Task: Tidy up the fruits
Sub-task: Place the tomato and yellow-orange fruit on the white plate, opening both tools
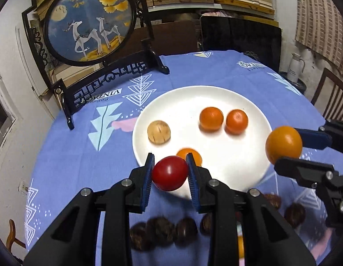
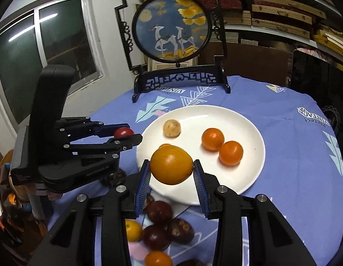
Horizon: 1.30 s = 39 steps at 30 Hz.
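My left gripper [image 1: 170, 171] is shut on a red tomato [image 1: 170, 173], held above the near edge of a white plate [image 1: 227, 97]. In the right wrist view this gripper [image 2: 132, 134] and its tomato [image 2: 123, 131] hang left of the plate [image 2: 249, 177]. My right gripper [image 2: 171, 166] is shut on a yellow-orange fruit [image 2: 171, 165], also above the plate's near edge; the left wrist view shows it [image 1: 283, 145] at the plate's right. On the plate lie two oranges [image 1: 211, 118] [image 1: 236, 121], a tan round fruit [image 1: 158, 132] and a small orange fruit [image 1: 194, 155], partly hidden by a finger.
Several dark brown fruits [image 2: 159, 212] and small yellow-orange fruits [image 2: 132, 230] lie on the blue tablecloth [image 2: 282, 155] near me. A round deer picture in a black stand [image 2: 171, 31] rises at the table's far side. A dark chair back [image 1: 240, 37] stands behind the table.
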Tool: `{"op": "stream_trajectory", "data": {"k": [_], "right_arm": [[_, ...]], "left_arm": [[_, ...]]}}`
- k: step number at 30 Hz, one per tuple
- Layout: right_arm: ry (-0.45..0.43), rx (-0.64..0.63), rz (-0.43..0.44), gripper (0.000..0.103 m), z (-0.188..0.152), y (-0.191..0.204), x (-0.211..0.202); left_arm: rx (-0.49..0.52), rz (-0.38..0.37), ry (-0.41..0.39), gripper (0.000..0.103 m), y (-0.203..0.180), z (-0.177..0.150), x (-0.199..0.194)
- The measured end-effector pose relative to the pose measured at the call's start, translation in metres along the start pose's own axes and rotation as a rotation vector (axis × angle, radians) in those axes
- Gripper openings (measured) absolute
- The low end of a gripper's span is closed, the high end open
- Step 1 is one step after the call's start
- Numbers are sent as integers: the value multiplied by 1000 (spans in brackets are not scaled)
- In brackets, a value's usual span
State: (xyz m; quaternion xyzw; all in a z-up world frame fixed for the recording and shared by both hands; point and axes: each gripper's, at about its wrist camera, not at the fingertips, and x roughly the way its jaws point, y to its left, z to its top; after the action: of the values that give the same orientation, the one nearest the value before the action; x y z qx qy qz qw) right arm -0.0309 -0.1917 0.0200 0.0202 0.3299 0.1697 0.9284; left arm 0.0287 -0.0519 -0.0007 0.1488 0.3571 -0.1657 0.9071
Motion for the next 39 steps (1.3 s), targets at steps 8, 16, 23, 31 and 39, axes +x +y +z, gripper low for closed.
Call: {"op": "stream_trajectory", "data": {"k": [8, 16, 23, 31, 39], "right_arm": [[16, 38, -21, 39, 14, -26, 21], [-4, 6, -50, 40, 26, -28, 41], [8, -7, -85, 39, 39, -29, 66], [13, 116, -60, 43, 29, -48, 70], [-6, 148, -32, 63, 17, -40, 49]], "left_arm": [[0, 6, 8, 28, 4, 18, 28], [-28, 9, 15, 28, 12, 29, 50], [-33, 18, 55, 28, 13, 37, 73], [-32, 13, 103, 61, 9, 38, 93], [-108, 0, 61, 65, 29, 24, 61]]}}
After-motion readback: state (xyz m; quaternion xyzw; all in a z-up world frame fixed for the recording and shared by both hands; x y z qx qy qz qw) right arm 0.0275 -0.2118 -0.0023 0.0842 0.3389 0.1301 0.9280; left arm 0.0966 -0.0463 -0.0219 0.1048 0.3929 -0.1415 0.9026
